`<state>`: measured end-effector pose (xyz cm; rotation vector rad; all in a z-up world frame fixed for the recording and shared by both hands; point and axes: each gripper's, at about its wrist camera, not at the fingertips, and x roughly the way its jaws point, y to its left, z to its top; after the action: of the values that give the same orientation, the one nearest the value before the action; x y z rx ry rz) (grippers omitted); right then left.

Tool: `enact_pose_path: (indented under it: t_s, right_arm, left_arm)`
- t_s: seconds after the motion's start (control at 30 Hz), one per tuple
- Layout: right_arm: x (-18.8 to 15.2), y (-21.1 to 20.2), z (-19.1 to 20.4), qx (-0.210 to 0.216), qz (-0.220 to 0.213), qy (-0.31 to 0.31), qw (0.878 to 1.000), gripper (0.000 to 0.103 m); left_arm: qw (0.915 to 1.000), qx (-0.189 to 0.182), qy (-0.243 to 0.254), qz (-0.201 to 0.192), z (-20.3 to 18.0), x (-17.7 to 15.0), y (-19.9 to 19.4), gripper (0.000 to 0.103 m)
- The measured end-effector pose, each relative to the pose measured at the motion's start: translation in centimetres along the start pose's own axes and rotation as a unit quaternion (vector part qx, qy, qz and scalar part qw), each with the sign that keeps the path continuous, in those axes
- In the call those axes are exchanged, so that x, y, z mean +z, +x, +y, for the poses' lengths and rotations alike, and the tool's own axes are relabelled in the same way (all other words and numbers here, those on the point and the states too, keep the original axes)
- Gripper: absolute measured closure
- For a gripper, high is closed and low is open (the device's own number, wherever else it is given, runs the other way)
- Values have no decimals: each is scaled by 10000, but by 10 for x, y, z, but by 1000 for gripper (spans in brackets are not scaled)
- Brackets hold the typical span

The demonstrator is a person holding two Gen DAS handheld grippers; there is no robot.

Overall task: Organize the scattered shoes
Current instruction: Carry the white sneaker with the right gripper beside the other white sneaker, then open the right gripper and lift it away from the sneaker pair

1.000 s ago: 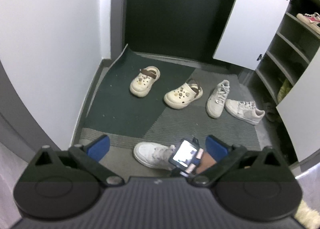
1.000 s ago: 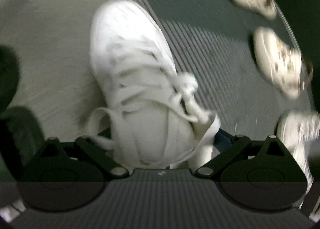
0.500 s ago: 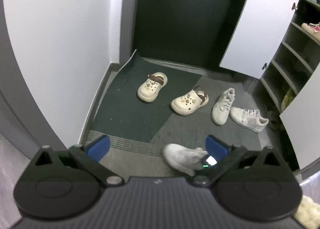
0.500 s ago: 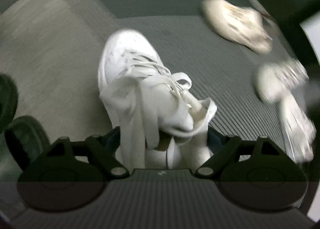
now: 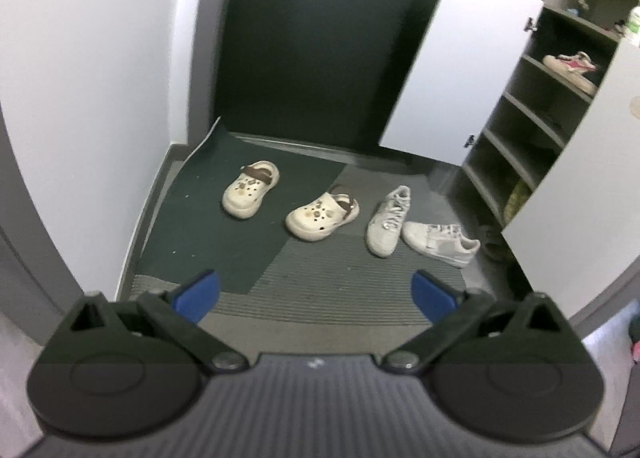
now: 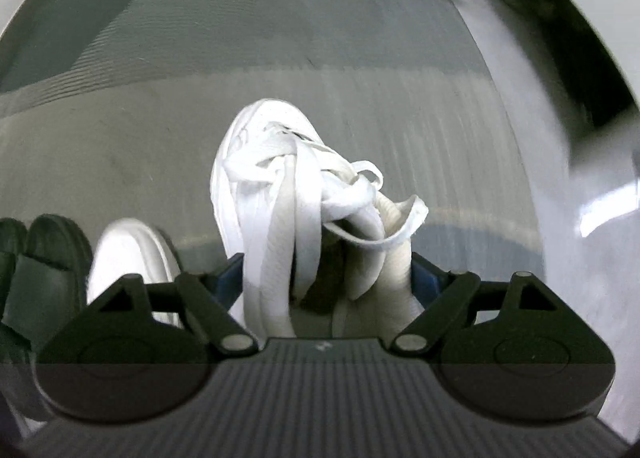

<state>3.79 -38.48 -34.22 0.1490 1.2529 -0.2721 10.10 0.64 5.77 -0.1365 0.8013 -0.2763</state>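
Above the grey ribbed mat (image 6: 360,58), the right gripper (image 6: 326,278) is clamping the heel end of a white sneaker (image 6: 280,186), toe pointing away, laces hanging loose. The left gripper (image 5: 316,292) is hovering with its blue fingers (image 5: 198,294) spread wide, holding nothing. Two cream clogs (image 5: 250,190) and two pale sneakers (image 5: 390,222) are lying beyond it, near the open shoe cabinet (image 5: 532,130).
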Motion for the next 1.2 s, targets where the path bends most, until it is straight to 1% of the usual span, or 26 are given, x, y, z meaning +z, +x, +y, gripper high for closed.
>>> enact_pose_path:
  t_s: [0.03, 0.1, 0.2, 0.3, 0.33, 0.4, 0.47, 0.53, 0.6, 0.73, 0.87, 0.93, 1.0, 1.2]
  right_arm:
    - [-14, 4, -2, 67, 38, 109, 9999, 18]
    - [-29, 8, 0, 191, 95, 203, 9996, 19]
    - [-48, 14, 19, 209, 155, -23, 9997, 19]
    - [-43, 17, 33, 107, 132, -328, 9993, 19]
    - [-44, 14, 34, 116, 183, -424, 9989, 19]
    - [-46, 15, 32, 139, 269, -485, 9984, 19]
    - [-56, 13, 33, 370, 493, -419, 9972, 19]
    - [-60, 16, 34, 559, 614, -330, 9960, 19]
    - [-66, 18, 37, 619, 715, -303, 9951, 19]
    - [-68, 17, 49, 515, 633, -308, 9962, 18]
    - [-69, 17, 56, 425, 626, -109, 9971, 16]
    - [-71, 18, 55, 464, 656, 72, 9967, 15]
    - [-71, 15, 55, 539, 658, 95, 9963, 14]
    - [-72, -8, 44, 759, 508, 520, 9945, 10]
  left_arm:
    - [10000, -1, 29, -3, -3, -1, 0, 0]
    - [9999, -15, 115, 15, -11, -4, 1, 0]
    - [9997, -10, 261, -12, -21, -8, 1, 0]
    - [9977, 23, 644, -197, -37, -16, -3, 0]
    - [9972, 28, 727, -192, -41, -18, -2, 0]
    - [9965, -27, 833, -52, -48, -22, 1, 0]
    - [9961, -45, 883, -8, -52, -25, 2, 0]
    - [9955, -49, 945, 3, -54, -27, 1, 0]
    - [9958, -104, 908, 2, -56, -28, -1, 0]
    - [9951, -119, 978, -85, -62, -31, -4, 0]
    - [9927, -53, 1206, -27, -69, -39, -1, 0]
    - [9925, -32, 1222, 54, -69, -42, 1, 0]
    - [9925, -14, 1215, 145, -67, -45, 4, 0]
    - [9917, 73, 1224, 394, -64, -52, 11, 0]
